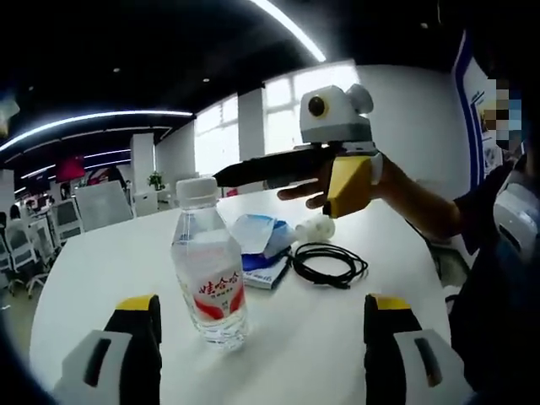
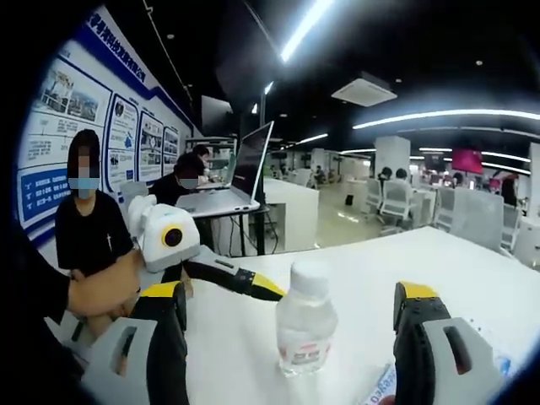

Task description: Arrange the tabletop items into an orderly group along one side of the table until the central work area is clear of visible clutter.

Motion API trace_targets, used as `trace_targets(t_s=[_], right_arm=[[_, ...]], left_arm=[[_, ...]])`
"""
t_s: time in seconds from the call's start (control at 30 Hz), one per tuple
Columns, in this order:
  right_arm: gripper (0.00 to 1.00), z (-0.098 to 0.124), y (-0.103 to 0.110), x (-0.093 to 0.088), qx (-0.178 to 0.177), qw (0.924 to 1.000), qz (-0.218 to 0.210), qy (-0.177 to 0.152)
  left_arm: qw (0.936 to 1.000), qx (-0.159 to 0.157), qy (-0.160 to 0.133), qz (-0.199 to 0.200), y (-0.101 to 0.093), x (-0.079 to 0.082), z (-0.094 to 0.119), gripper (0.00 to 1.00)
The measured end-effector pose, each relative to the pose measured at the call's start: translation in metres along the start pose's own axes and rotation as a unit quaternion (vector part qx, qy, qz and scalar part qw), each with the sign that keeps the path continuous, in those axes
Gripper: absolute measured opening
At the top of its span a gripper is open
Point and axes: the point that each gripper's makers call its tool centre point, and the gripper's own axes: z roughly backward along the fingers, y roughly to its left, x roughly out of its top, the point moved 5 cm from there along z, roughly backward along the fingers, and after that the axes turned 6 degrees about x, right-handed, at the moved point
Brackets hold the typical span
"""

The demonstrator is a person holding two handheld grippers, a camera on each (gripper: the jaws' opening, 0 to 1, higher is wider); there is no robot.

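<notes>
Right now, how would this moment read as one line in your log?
left gripper: open, bottle between jaws, not gripped | right gripper: open, facing bottle | table: cable, blue-white packet unmoved

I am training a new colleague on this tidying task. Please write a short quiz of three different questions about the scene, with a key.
1. True or false: the water bottle lies on its side on the table.
2. Which thing lies nearest the black cable? A) a laptop B) the blue and white packet C) a cup
3. Fill in: the jaws of the left gripper stand ____, with the bottle between them, untouched.

Key: 1 false, it stands upright with its cap on. 2 B. 3 open.
</notes>
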Motion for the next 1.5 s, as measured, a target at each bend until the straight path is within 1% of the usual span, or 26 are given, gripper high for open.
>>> trace_targets(t_s=[0.13,0.27,0.4,0.53,0.67,0.73,0.83,0.93,1.13,1.27,1.5], right_arm=[[1.0,0.004,0.0,0.0,-0.001,1.0,0.0,-0.002],[1.0,0.008,0.0,0.0,-0.003,1.0,-0.001,-0.004],[1.0,0.016,0.001,-0.001,-0.003,1.0,0.001,-0.005],[1.0,0.023,0.0,-0.001,-0.007,1.0,0.001,-0.007],[1.0,0.028,-0.005,-0.001,-0.012,0.9999,0.003,-0.005],[1.0,0.034,-0.006,-0.002,-0.016,0.9999,0.004,-0.004],[1.0,0.043,-0.008,-0.005,-0.02,0.9998,0.004,-0.003],[1.0,0.05,-0.008,-0.007,-0.024,0.9997,0.006,-0.002],[1.0,0.07,-0.012,-0.013,-0.039,0.9992,0.003,-0.001],[1.0,0.082,-0.012,-0.018,-0.045,0.999,0.005,0.002],[0.99,0.105,-0.015,-0.023,-0.063,0.998,0.005,-0.004]], left_arm=[[0.9999,-0.008,-0.008,-0.005,-0.005,0.003,0.002,1.0],[0.9998,-0.01,-0.014,-0.001,-0.007,0.005,0.004,1.0],[0.9999,-0.009,-0.012,-0.004,-0.011,0.005,0.005,1.0],[0.9996,-0.021,-0.012,-0.013,-0.017,0.005,0.007,1.0],[0.9996,-0.02,-0.014,-0.016,-0.019,0.005,0.01,1.0],[0.9996,-0.02,-0.016,-0.012,-0.019,0.004,0.011,1.0],[0.9998,-0.009,-0.015,-0.007,-0.017,0.002,0.012,1.0],[0.9997,-0.012,-0.021,-0.003,-0.019,0.001,0.015,1.0],[0.9998,-0.01,-0.018,-0.003,-0.023,-0.004,0.018,1.0],[0.9997,-0.007,-0.022,-0.001,-0.024,-0.005,0.02,1.0],[0.9996,-0.002,-0.027,0.002,-0.026,-0.007,0.023,1.0]])
